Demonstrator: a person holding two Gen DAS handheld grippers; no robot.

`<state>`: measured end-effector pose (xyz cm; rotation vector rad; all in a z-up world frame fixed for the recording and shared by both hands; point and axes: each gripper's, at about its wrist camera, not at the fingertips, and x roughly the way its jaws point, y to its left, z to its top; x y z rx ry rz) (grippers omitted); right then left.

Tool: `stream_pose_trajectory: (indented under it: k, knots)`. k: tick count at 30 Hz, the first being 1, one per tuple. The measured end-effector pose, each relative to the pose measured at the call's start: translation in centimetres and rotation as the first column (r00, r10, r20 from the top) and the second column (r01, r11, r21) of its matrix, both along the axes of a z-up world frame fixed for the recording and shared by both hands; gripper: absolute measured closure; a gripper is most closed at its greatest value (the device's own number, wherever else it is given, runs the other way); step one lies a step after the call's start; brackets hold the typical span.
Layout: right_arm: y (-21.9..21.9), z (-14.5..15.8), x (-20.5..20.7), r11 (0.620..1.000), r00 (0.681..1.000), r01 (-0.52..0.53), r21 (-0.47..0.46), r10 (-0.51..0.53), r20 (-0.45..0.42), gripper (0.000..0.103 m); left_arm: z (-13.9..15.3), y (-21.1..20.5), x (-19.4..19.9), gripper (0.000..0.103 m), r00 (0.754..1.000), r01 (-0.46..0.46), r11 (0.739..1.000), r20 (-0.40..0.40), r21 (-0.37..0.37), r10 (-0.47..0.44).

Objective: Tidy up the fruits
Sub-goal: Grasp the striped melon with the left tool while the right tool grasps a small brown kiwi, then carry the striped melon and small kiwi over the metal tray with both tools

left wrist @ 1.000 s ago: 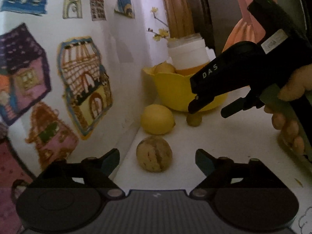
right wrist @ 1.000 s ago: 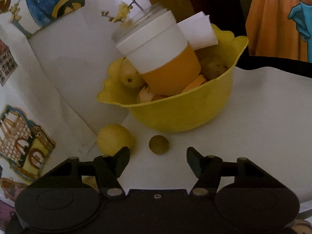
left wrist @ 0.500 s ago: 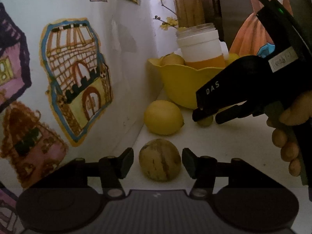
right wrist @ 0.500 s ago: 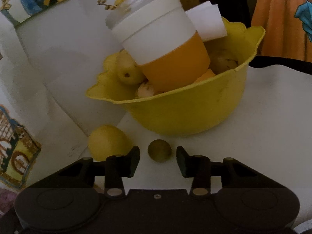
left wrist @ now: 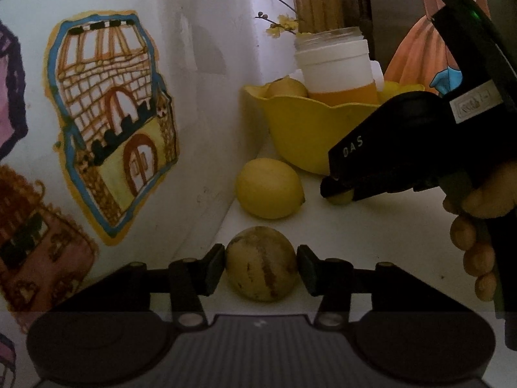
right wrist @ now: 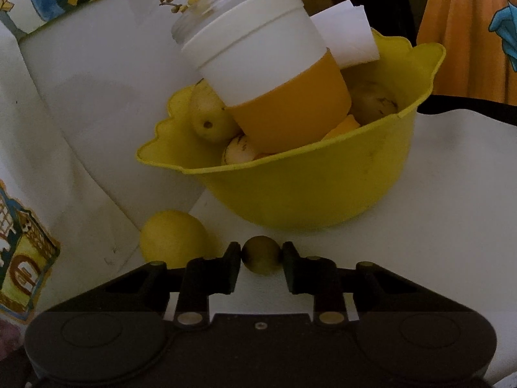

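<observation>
My left gripper (left wrist: 261, 263) is shut on a round tan striped fruit (left wrist: 261, 263) that rests on the white table. A yellow lemon (left wrist: 269, 187) lies just beyond it; it also shows in the right wrist view (right wrist: 173, 237). My right gripper (right wrist: 261, 255) is shut on a small olive-green fruit (right wrist: 261, 254) on the table in front of the yellow bowl (right wrist: 307, 194). In the left wrist view the right gripper (left wrist: 342, 194) comes in from the right, its tips around the small fruit (left wrist: 339, 199). The bowl (left wrist: 303, 129) holds several fruits.
An orange-and-white cup (right wrist: 274, 87) leans in the bowl beside a folded white paper (right wrist: 349, 35). A white wall with painted house drawings (left wrist: 110, 123) runs close along the left of the fruits. A glass jar with yellow flowers (left wrist: 326, 34) stands behind the bowl.
Both grippers moved forward and closed: the left fingers came in onto the striped fruit, the right fingers onto the small green fruit.
</observation>
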<state>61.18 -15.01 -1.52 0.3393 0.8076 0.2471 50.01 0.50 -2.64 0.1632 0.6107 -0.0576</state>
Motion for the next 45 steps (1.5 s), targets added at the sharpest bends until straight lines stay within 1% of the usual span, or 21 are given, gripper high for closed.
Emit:
stream_pose_trajectory:
  k: [4, 9, 15, 20, 27, 33, 38, 45]
  knots:
    - [-0.4, 0.2, -0.7, 1.000, 1.000, -0.018, 0.012, 0.018, -0.017, 0.073, 0.1, -0.2, -0.6, 0.052, 1.000, -0.003, 1.000, -0.002, 0.006, 0.003]
    - [-0.8, 0.7, -1.9, 0.998, 0.997, -0.056, 0.031, 0.058, -0.059, 0.073, 0.6, -0.3, -2.3, 0.052, 1.000, 0.008, 1.000, -0.025, -0.009, -0.009]
    - [-2.6, 2.5, -4.7, 0.994, 0.993, -0.108, 0.031, 0.109, -0.053, 0.073, 1.6, -0.5, -4.4, 0.052, 0.999, 0.013, 0.998, -0.044, -0.063, -0.016]
    - [-5.4, 4.2, -6.9, 0.992, 0.992, -0.119, 0.038, 0.121, -0.048, 0.073, 2.3, -1.1, -5.9, 0.052, 0.999, 0.021, 0.992, -0.039, -0.124, -0.026]
    - [-9.7, 5.5, -9.9, 0.993, 0.992, -0.117, 0.029, 0.118, -0.043, 0.073, 3.8, -3.7, -7.7, 0.052, 0.997, 0.065, 0.989, -0.022, -0.134, -0.069]
    - [-13.8, 6.8, -12.2, 0.996, 0.995, -0.091, 0.011, 0.091, -0.030, 0.073, 6.1, -6.6, -9.4, 0.052, 0.993, 0.114, 0.982, 0.004, -0.150, -0.115]
    - [-16.8, 7.7, -14.3, 0.998, 0.997, -0.070, -0.008, 0.070, -0.016, 0.073, 7.3, -9.1, -9.9, 0.052, 0.989, 0.149, 0.974, 0.010, -0.170, -0.149]
    - [-20.8, 8.0, -17.4, 0.998, 0.998, -0.056, -0.037, 0.056, 0.000, 0.073, 7.6, -12.4, -10.9, 0.052, 0.980, 0.196, 0.962, 0.002, -0.191, -0.200]
